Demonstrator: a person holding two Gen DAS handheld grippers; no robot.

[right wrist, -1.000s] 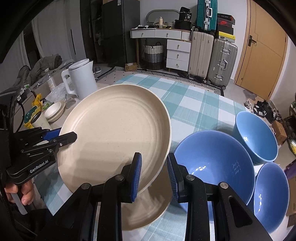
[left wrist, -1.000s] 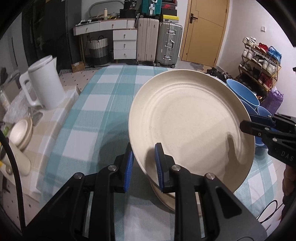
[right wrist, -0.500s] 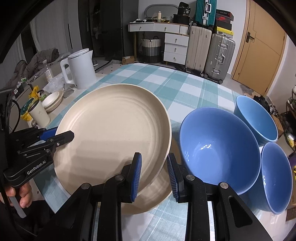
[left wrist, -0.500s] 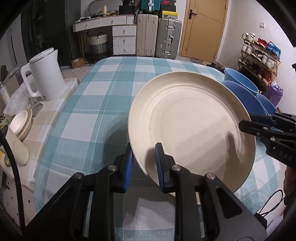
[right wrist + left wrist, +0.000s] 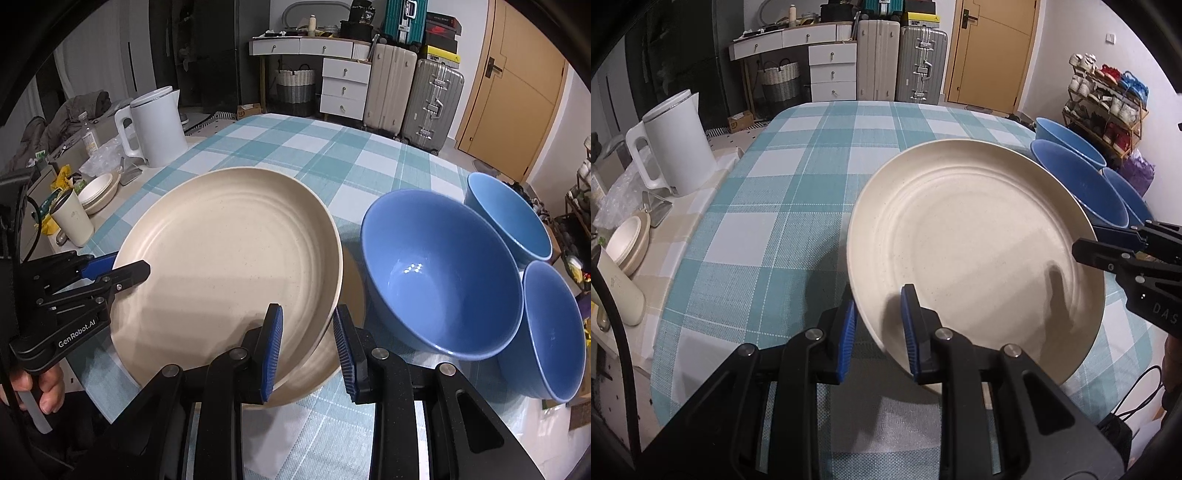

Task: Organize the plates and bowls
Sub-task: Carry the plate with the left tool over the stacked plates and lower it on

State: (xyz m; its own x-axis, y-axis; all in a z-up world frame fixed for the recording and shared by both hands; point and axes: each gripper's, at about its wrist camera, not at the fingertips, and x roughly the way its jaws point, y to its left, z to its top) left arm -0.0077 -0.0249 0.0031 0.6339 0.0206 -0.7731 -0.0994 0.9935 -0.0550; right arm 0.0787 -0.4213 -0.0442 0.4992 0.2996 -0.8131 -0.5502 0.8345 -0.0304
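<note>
left gripper (image 5: 877, 323) pinches cream plate (image 5: 975, 251) near rim | right gripper (image 5: 306, 347) straddles opposite rim, grip uncertain | plate tilted above second plate (image 5: 351, 317), left of blue bowls (image 5: 439, 273)

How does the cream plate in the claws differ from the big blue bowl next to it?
The cream plate is shallow and ridged; the big blue bowl is deep and smooth. The plate is tilted, held off the tablecloth by both claws; the bowl rests on the table, ungripped. Both are round and empty.
</note>
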